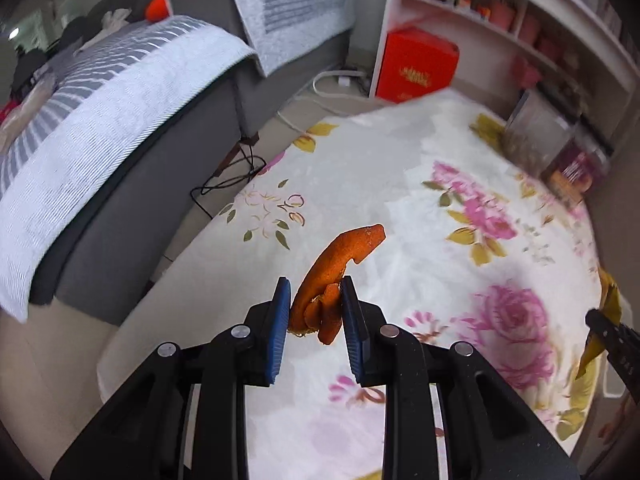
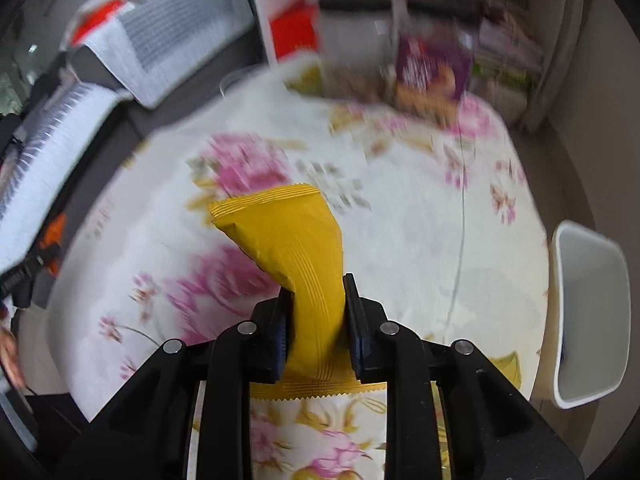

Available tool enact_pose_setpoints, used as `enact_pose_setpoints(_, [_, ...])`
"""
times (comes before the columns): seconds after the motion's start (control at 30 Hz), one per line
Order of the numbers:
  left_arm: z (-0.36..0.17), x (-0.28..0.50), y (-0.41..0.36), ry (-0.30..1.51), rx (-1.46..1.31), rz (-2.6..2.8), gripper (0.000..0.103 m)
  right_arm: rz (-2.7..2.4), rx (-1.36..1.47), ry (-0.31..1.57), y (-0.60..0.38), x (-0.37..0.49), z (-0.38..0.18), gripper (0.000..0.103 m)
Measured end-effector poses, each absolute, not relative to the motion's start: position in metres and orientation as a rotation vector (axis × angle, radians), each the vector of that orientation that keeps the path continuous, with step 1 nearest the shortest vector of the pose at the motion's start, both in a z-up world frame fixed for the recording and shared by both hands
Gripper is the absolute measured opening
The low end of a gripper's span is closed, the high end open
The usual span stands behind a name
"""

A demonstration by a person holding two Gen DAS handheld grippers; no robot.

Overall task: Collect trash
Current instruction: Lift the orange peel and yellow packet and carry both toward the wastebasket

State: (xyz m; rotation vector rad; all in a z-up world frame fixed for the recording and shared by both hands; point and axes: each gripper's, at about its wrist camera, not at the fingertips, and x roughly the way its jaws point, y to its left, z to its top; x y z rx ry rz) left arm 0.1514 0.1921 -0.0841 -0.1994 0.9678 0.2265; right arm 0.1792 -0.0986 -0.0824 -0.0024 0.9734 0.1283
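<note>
Left wrist view: the left hand-held gripper (image 1: 314,304) is clamped on an orange peel (image 1: 340,256), held above the floral surface (image 1: 400,200). A sofa (image 1: 140,184) and shelf unit (image 1: 500,20) stand beyond.

Right wrist view: the right hand-held gripper (image 2: 316,312) is clamped on a yellow wrapper (image 2: 296,248). Only this view shows the white bin (image 2: 588,320) beside the surface; its contents cannot be made out.

a curled orange peel (image 1: 336,276) sticks up, pinched above the flowery table. a crumpled yellow wrapper (image 2: 298,264) is pinched too, its zigzag end up.
</note>
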Motion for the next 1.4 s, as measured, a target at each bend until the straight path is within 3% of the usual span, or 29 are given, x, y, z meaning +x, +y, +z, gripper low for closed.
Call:
enact_pose_setpoints(0.37, [-0.026, 0.112, 0.134, 0.655, -0.15, 0.215, 0.026, 0.093, -0.052, 0.597, -0.081, 0.14, -0.012, 0.023])
enact_pose_setpoints(0.6, [0.012, 0.1, 0.104, 0.509, -0.11, 0.185, 0.026, 0.054, -0.054, 0.48, -0.087, 0.127, 0.01, 0.023])
enact_pose_setpoints(1.4, [0.023, 0.107, 0.041, 0.482, -0.098, 0.055, 0.027, -0.031, -0.007, 0.404, -0.131, 0.112, 0.026, 0.024])
